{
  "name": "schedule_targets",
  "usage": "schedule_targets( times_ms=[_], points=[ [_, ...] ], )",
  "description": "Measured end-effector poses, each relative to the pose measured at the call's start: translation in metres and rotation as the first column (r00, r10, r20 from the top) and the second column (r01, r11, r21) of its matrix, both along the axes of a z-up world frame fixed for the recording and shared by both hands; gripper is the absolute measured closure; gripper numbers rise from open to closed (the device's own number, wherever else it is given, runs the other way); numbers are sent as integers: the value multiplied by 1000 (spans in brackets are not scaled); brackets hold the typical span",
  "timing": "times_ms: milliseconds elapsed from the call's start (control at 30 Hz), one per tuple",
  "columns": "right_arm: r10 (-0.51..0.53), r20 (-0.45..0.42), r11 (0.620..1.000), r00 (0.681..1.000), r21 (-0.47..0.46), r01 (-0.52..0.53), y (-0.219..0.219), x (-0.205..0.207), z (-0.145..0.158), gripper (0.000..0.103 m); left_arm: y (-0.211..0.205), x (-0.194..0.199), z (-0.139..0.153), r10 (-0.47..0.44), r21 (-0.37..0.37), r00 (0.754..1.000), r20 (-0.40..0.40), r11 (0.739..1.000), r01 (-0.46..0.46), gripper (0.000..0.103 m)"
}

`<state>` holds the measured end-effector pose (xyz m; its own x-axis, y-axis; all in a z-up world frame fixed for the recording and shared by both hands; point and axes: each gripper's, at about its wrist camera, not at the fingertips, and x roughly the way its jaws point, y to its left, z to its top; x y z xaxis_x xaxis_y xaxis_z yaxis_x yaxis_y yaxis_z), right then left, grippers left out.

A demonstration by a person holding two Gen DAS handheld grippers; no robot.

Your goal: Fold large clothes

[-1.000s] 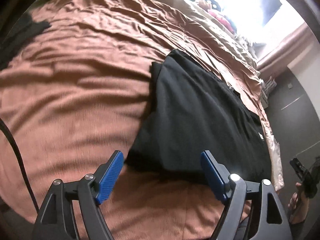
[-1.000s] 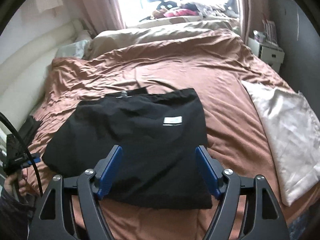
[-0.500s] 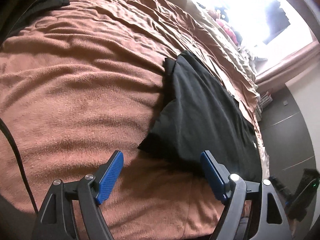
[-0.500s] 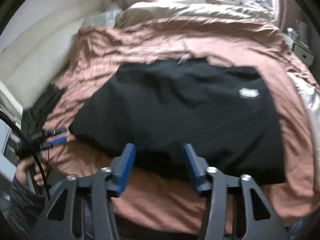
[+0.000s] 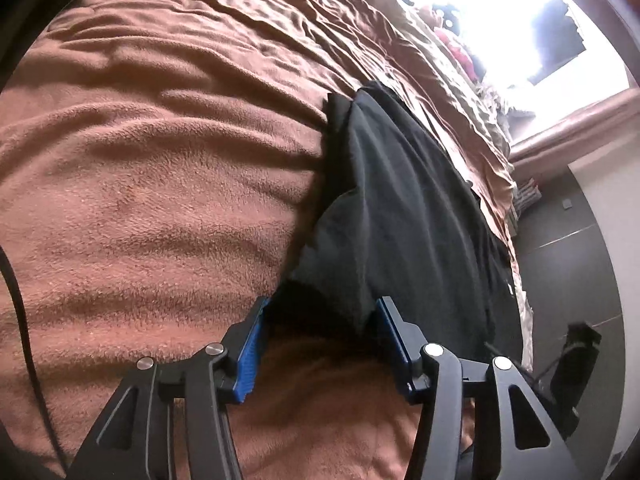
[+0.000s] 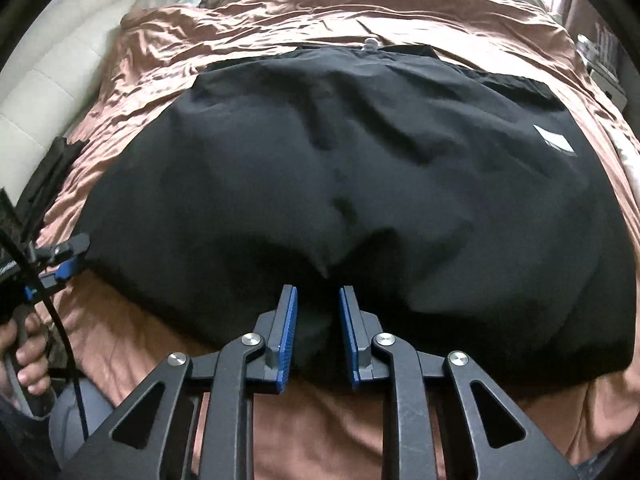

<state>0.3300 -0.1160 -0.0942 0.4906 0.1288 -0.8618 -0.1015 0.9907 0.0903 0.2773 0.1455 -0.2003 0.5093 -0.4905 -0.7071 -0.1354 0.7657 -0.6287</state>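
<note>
A large black garment (image 5: 400,200) (image 6: 360,160) lies spread flat on a brown bed cover (image 5: 140,160) (image 6: 320,420), with a white label (image 6: 554,142) near its right side. My left gripper (image 5: 320,308) straddles the garment's near left corner. Its jaws are closing with the cloth between them, and the pads do not clearly press it. The left gripper (image 6: 68,256) also shows at the garment's left edge, held by a hand (image 6: 28,344). My right gripper (image 6: 318,300) is at the middle of the near hem. Its jaws are closing on a bunched fold of the black cloth.
A cream padded headboard (image 6: 48,80) runs along the left of the bed. A bright window (image 5: 500,20) lies beyond the far end. A bedside cabinet (image 6: 604,60) stands at the right. Another dark item (image 6: 52,168) lies at the bed's left edge.
Both grippers came down to the garment's near edge and narrowed. The right one swung left from hovering over the garment to its near hem. The left one now has the corner between its jaws.
</note>
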Motion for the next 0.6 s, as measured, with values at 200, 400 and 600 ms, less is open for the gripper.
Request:
schedule_targets(
  times_ms=[200,400,600],
  points=[
    [-8,-1,1000,1000,-15,8,5,36,-3,85,3,-1,1,58,-22,998,0,998,-58,53],
    [-46,5,999,999,-20,46,-5,87,-5,85,0,-4,4,121,12,993,-7,993,-120,60],
    [-50,-2,998,999,-26,50,-7,132,-10,90,-3,-9,6,164,12,986,-14,986,-164,63]
  ],
)
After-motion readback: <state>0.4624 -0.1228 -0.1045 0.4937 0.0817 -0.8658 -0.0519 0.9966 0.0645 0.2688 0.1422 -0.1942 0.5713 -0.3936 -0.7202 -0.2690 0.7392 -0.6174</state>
